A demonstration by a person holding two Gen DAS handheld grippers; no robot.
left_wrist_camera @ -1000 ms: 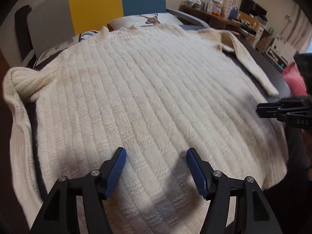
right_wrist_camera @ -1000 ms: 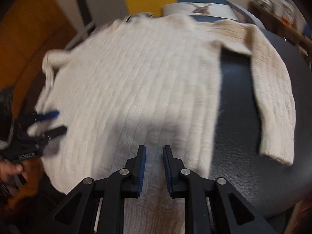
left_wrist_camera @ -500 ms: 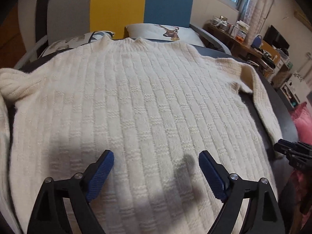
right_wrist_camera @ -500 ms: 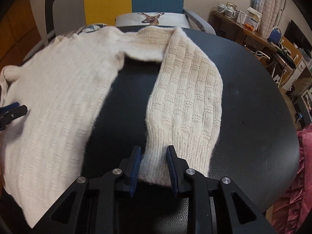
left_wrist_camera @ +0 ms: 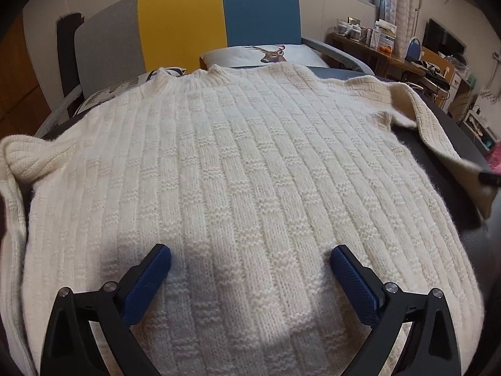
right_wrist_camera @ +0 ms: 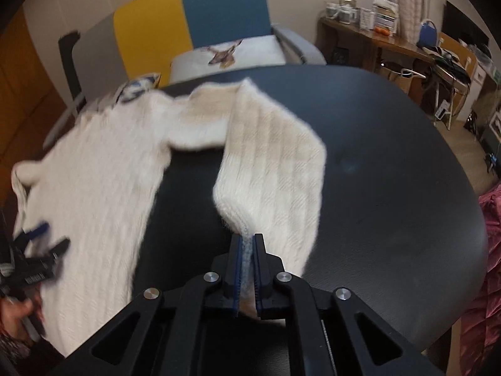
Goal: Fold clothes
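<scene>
A cream ribbed knit sweater (left_wrist_camera: pixel 250 172) lies flat on a round black table (right_wrist_camera: pixel 391 156), its neck at the far side. My left gripper (left_wrist_camera: pixel 250 255) hovers low over the sweater's lower body. Its jaws are opening wide, with only flat knit below them and nothing gripped. In the right wrist view my right gripper (right_wrist_camera: pixel 246 241) is closing, its pads pinching the cuff of the sweater's right sleeve (right_wrist_camera: pixel 275 163), which rises off the table towards the gripper. The left gripper (right_wrist_camera: pixel 47 238) shows there at the sweater's left edge. The other sleeve is bunched at the left (left_wrist_camera: pixel 18 156).
Behind the table stands a sofa with a grey, yellow and blue back (left_wrist_camera: pixel 219 22) and a deer-print cushion (left_wrist_camera: pixel 266 54). A cluttered wooden desk (left_wrist_camera: pixel 391 50) lines the right wall. Pink fabric (right_wrist_camera: pixel 488 250) lies past the table's right edge. A person's hand (right_wrist_camera: pixel 15 310) holds the left gripper.
My left jaws spread wider over the sweater body. My right gripper moved from the hem to the right sleeve's cuff, shut on it, and the cuff lifted off the table.
</scene>
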